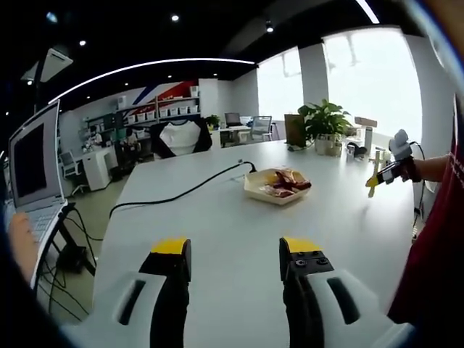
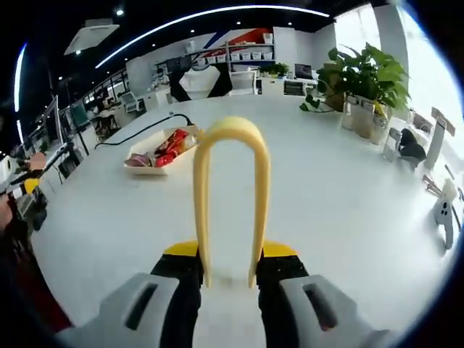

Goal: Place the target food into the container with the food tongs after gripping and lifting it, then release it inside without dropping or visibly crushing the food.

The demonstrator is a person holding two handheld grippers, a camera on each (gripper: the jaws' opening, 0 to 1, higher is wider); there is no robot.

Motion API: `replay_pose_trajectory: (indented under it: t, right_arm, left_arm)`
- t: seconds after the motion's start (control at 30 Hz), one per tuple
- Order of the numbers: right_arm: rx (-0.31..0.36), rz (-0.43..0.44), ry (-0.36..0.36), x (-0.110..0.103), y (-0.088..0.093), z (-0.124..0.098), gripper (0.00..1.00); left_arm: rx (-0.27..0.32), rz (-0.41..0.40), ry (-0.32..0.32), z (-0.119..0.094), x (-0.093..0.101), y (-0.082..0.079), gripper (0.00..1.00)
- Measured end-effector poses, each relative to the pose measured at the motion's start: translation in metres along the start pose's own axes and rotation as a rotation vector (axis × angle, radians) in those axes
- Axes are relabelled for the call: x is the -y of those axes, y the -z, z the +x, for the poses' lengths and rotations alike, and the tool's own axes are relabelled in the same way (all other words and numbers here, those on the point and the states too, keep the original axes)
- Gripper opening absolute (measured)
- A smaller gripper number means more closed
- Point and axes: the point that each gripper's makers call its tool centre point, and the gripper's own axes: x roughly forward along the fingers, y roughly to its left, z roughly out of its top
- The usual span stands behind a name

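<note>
My right gripper [image 2: 230, 279] is clamped on the yellow food tongs [image 2: 230, 188], held by their arm ends with the bend pointing away. My left gripper [image 1: 235, 264] stands open and empty over the white surface [image 1: 217, 217]. The food tray [image 2: 161, 152] lies farther off, to the left. I judge the tongs need turning before any pick.

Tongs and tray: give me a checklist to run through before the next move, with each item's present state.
1. Yellow tongs held between the right gripper fingers: ok.
2. Tongs reaching the tray of food: not ok, white table lies between.
3. Food held in the tongs: not ok, nothing in them.
4. Left gripper open and holding nothing: ok.
5. Black cable apart from the tray: cannot tell, it ends right beside it.
</note>
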Motion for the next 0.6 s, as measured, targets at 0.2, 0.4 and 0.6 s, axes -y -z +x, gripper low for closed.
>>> replay_pose_trajectory:
  t: [0.2, 0.4, 0.6]
  right_arm:
    - [0.042, -0.084, 0.012, -0.006, -0.018, 0.058, 0.28]
    - [0.119, -0.097, 0.072, -0.001, -0.029, 0.086, 0.31]
    - [0.360, -0.042, -0.045, -0.013, -0.077, 0.001, 0.40]
  left_arm:
    - [-0.053, 0.021, -0.046, -0.015, -0.008, 0.008, 0.52]
    - [-0.080, 0.016, -0.092, -0.025, -0.019, 0.010, 0.52]
    - [-0.037, 0.018, -0.069, -0.008, -0.019, -0.006, 0.52]
